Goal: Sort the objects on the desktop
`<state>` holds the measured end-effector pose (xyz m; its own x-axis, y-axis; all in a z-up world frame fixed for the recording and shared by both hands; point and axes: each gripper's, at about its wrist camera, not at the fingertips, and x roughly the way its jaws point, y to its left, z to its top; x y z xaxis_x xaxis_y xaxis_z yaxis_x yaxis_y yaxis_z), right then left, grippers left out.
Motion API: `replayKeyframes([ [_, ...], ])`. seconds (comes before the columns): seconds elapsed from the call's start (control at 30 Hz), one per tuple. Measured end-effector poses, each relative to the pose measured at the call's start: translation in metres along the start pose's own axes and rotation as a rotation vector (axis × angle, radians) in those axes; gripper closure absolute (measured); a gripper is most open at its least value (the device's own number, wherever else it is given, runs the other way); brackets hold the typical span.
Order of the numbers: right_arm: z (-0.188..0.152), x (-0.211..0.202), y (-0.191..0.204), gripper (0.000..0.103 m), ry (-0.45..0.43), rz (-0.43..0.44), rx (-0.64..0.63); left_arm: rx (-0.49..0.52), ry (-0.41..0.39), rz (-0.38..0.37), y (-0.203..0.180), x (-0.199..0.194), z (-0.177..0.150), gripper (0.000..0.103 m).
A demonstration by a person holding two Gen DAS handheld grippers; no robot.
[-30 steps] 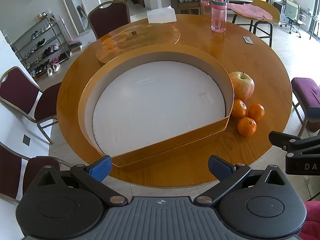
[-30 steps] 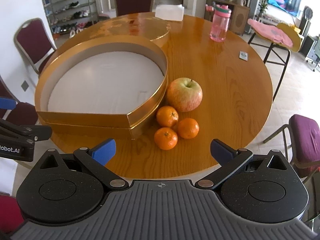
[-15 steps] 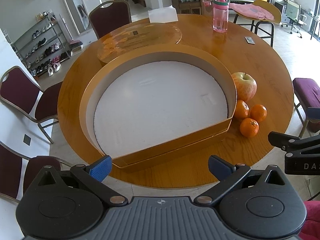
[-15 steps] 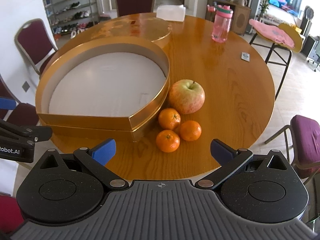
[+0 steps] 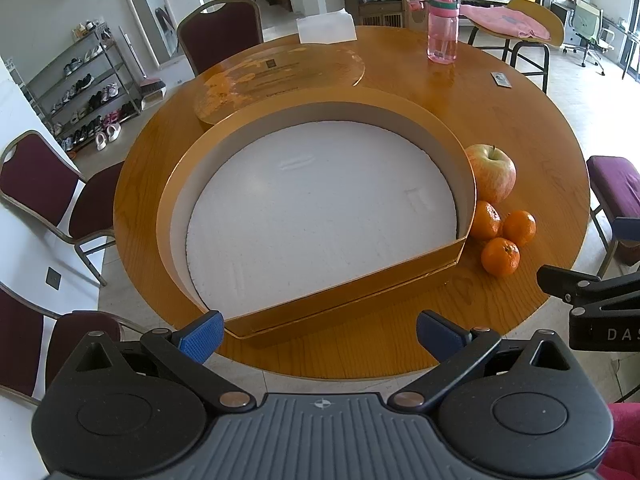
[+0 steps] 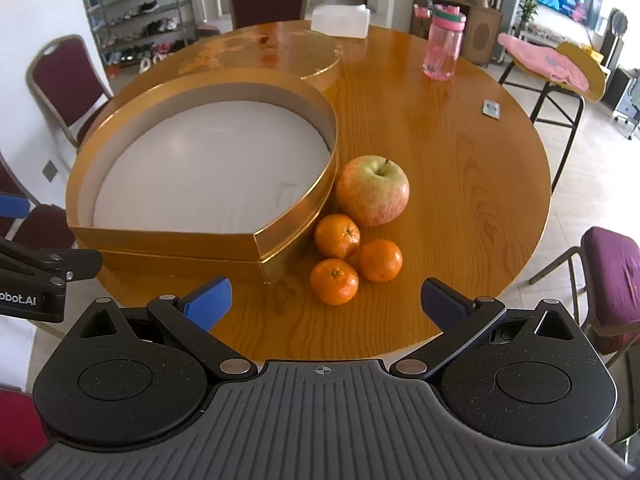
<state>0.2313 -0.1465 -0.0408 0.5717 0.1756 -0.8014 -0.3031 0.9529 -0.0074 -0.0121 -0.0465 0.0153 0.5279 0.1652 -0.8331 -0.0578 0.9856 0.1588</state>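
A large gold fan-shaped box [image 5: 348,292] [image 6: 168,240] with a white lining stands open on the round wooden table [image 5: 500,120] [image 6: 460,152]. Against its right side sit a red-yellow apple [image 5: 493,174] [image 6: 373,190] and three mandarins [image 5: 500,257] [image 6: 334,281]. My left gripper [image 5: 320,334] hovers open above the table's near edge, in front of the box. Just short of the mandarins, my right gripper [image 6: 326,304] hangs open and holds nothing. Each gripper's side shows at the edge of the other's view.
The box's gold lid [image 5: 280,76] [image 6: 280,52] lies behind the box. Farther back stand a pink water bottle [image 5: 442,30] [image 6: 442,44], a white tissue pack [image 5: 326,30] [image 6: 340,20] and a small card [image 5: 501,79] [image 6: 491,109]. Maroon chairs [image 5: 40,176] ring the table.
Both grippers have drifted slightly forward and right toward the table; the fruit sits a little nearer in the right wrist view. Nothing was grasped and both stay open.
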Motion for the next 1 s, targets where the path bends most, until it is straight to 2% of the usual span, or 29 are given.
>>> replayKeyframes([
  [0.43,0.0,0.009,-0.006,0.0,0.022,0.011,0.017,-0.004,0.018,0.0,0.0,0.005,-0.001,0.001],
  [0.77,-0.002,0.027,-0.025,0.0,-0.04,0.034,0.067,-0.027,0.032,0.017,0.013,0.024,-0.004,0.001],
  [1.0,-0.009,0.041,-0.035,0.0,-0.073,0.058,0.114,-0.027,0.022,0.01,0.015,0.022,-0.007,0.001],
])
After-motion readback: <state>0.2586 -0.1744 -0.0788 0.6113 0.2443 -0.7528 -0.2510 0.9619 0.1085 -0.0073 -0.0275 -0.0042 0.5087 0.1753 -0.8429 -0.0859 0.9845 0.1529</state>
